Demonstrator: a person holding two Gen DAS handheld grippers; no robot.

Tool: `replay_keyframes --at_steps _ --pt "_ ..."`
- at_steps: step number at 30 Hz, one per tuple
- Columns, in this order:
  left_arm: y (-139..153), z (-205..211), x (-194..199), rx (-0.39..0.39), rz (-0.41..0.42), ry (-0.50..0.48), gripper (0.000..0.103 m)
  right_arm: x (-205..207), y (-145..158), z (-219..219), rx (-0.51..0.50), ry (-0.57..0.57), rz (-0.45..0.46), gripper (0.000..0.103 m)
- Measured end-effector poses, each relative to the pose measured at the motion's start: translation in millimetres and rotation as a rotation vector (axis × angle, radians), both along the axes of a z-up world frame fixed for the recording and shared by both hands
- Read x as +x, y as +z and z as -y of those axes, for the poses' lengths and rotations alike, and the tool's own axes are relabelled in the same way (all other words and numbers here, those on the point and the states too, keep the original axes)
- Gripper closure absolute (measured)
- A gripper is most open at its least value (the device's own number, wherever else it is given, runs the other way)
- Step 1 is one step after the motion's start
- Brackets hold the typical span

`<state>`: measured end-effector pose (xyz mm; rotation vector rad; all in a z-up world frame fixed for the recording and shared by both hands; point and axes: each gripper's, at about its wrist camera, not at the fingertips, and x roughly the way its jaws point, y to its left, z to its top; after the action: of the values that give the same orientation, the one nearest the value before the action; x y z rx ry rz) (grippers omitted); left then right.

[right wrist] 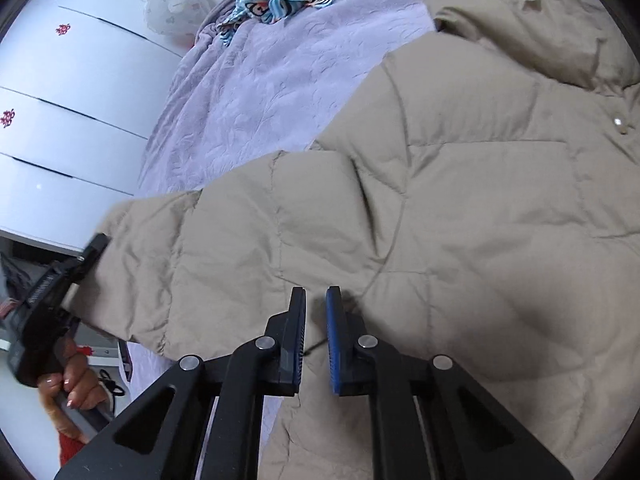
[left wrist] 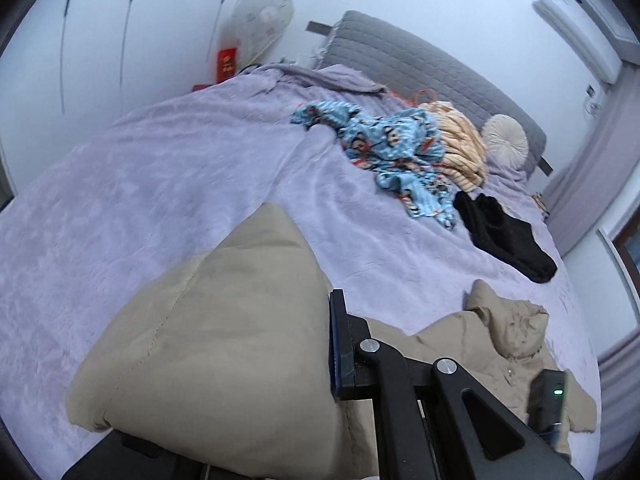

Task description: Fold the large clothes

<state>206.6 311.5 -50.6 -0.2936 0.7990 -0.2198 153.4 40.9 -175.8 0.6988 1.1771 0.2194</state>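
A beige puffer jacket (right wrist: 460, 200) lies spread on the lilac bed cover (right wrist: 256, 92). Its sleeve (left wrist: 208, 328) is lifted and fills the lower left of the left wrist view. My left gripper (left wrist: 320, 344) is shut on the sleeve; only its right finger (left wrist: 340, 344) shows, the cloth hides the other. It also shows in the right wrist view (right wrist: 90, 256) at the sleeve cuff, held by a hand. My right gripper (right wrist: 316, 336) hovers over the jacket's lower body with its jaws a narrow gap apart and nothing between them. The hood (left wrist: 508, 324) lies toward the bed's right.
A blue patterned garment (left wrist: 392, 152), a striped cream garment (left wrist: 460, 148) and a black garment (left wrist: 504, 236) lie near the grey headboard (left wrist: 420, 64). A round cushion (left wrist: 506, 140) sits by it. White wardrobe doors (right wrist: 60, 120) stand beside the bed.
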Motion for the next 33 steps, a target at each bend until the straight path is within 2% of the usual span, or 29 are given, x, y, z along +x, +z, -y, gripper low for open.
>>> replay_keyframes --at_steps 6,9,12,14,16,19,21,23,24,25,26,28,31,33 --pt "37 105 -12 -0.001 0.054 -0.209 0.094 9 -36 -19 0.031 0.071 -0.073 0.092" --pt "50 176 -22 0.019 0.07 -0.316 0.094 8 -33 -11 0.091 0.113 -0.073 0.092" --pt "49 249 -31 0.046 0.059 -0.417 0.094 -17 -15 25 0.127 0.089 -0.039 0.092" --pt "37 301 -38 0.086 0.044 -0.485 0.094 -43 -5 62 0.105 0.038 -0.025 0.092" --pt "16 349 -50 0.162 0.036 -0.543 0.094 -71 4 102 0.037 -0.021 -0.019 0.092" --pt "-32 416 -70 0.338 0.006 -0.639 0.093 -118 10 168 -0.063 -0.125 -0.036 0.092" --pt "-71 446 -83 0.479 -0.005 -0.676 0.093 -146 11 201 -0.122 -0.185 -0.052 0.092" --pt "-103 460 -96 0.559 -0.024 -0.705 0.092 -169 10 224 -0.167 -0.231 -0.068 0.092" --pt "-116 460 -102 0.574 -0.037 -0.715 0.082 -178 10 233 -0.175 -0.246 -0.073 0.092" --pt "-128 459 -108 0.582 -0.052 -0.728 0.062 -186 11 242 -0.175 -0.261 -0.077 0.092" --pt "-133 459 -113 0.586 -0.052 -0.73 0.052 -193 12 250 -0.17 -0.276 -0.081 0.092" --pt "-134 455 -122 0.586 -0.034 -0.733 0.022 -196 11 267 -0.149 -0.296 -0.08 0.092" --pt "-124 449 -129 0.585 -0.039 -0.744 0.021 -192 5 275 -0.138 -0.3 -0.078 0.092" --pt "-108 436 -129 0.557 -0.053 -0.736 0.021 -191 5 280 -0.138 -0.304 -0.081 0.092"
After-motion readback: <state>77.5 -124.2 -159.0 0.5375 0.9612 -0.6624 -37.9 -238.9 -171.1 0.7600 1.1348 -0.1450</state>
